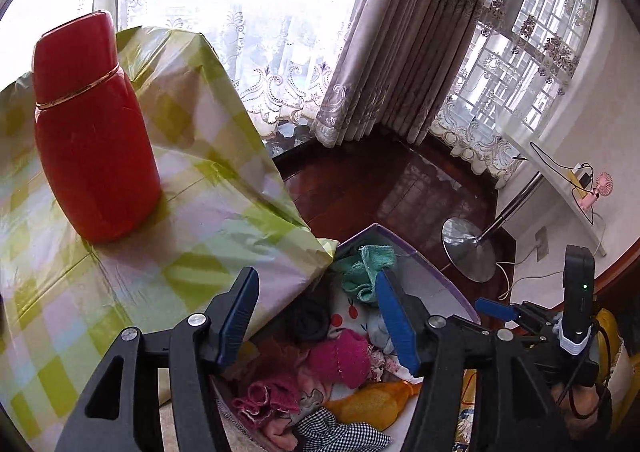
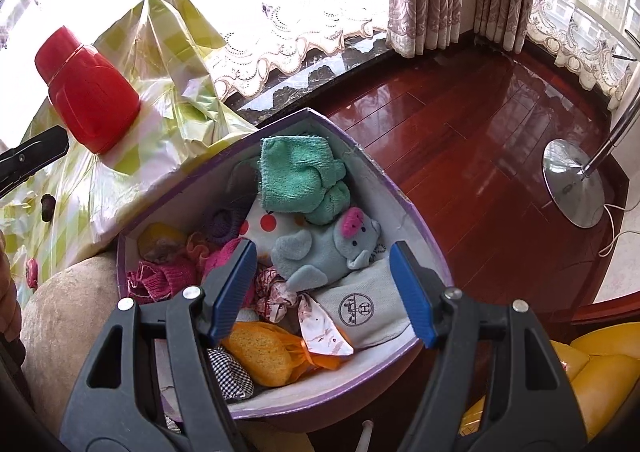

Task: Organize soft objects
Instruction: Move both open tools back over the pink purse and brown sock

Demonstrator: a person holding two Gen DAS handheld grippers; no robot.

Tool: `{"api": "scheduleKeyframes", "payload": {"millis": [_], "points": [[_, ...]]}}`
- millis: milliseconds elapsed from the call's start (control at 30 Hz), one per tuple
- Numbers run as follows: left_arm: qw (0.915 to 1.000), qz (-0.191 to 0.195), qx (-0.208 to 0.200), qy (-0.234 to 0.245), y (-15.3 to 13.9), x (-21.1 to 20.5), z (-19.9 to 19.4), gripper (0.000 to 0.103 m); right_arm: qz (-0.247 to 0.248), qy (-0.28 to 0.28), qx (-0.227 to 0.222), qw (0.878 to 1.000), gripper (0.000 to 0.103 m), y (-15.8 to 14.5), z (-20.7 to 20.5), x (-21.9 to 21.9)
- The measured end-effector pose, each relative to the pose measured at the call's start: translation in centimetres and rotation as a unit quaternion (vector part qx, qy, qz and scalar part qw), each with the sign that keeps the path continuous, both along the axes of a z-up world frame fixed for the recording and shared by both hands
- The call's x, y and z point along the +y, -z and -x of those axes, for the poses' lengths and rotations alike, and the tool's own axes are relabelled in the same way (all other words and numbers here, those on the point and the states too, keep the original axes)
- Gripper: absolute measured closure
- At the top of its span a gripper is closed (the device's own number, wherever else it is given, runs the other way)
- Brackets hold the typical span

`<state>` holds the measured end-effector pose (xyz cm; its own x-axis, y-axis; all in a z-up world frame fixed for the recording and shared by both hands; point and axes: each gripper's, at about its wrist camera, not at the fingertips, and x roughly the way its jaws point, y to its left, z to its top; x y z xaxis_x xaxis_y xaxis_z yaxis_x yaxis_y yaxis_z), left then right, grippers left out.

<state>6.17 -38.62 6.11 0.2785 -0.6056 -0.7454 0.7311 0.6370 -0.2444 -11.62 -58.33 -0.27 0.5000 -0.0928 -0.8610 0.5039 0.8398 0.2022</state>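
Note:
A purple-edged box beside the table holds several soft things: a green towel, a grey plush elephant, a grey pouch, pink knitwear, an orange sponge and a checkered cloth. My right gripper is open and empty just above the box. My left gripper is open and empty over the table edge, with the box below it. The green towel and pink knitwear show there too.
A red thermos stands on the table under a green checked cloth; the thermos also shows in the right view. A lamp base stands on the red wood floor. A yellow seat is at right. Curtains hang behind.

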Motion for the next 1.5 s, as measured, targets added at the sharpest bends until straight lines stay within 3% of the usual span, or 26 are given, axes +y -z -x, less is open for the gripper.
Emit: {"api": "scheduleKeyframes", "payload": {"millis": [267, 467, 667, 933, 1300, 1500], "points": [[0.9959, 0.01, 0.013, -0.089, 0.5, 7.6, -1.5, 0.041, -0.014, -0.07, -0.012, 0.997, 0.031, -0.5, -3.4, 5.4], [0.9827, 0.02, 0.021, -0.183, 1.2, 15.0, -3.1, 0.041, -0.027, -0.122, -0.026, 0.992, 0.031, -1.1, -6.7, 10.1], [0.9602, 0.025, 0.029, -0.277, 1.8, 22.2, -4.3, 0.041, -0.03, -0.175, -0.037, 0.983, 0.031, -1.7, -9.8, 15.3], [0.9296, 0.024, 0.042, -0.365, 2.8, 29.7, -5.1, 0.036, -0.034, -0.219, -0.031, 0.975, 0.031, -1.4, -13.1, 20.4], [0.8691, 0.006, 0.066, -0.49, 5.1, 39.8, -6.9, 0.027, -0.016, -0.271, -0.043, 0.962, 0.028, -2.5, -17.6, 27.2], [0.8499, -0.003, 0.084, -0.52, 6.4, 43.1, -7.9, 0.022, -0.007, -0.291, -0.045, 0.956, 0.026, -2.3, -20.2, 30.5]]}}
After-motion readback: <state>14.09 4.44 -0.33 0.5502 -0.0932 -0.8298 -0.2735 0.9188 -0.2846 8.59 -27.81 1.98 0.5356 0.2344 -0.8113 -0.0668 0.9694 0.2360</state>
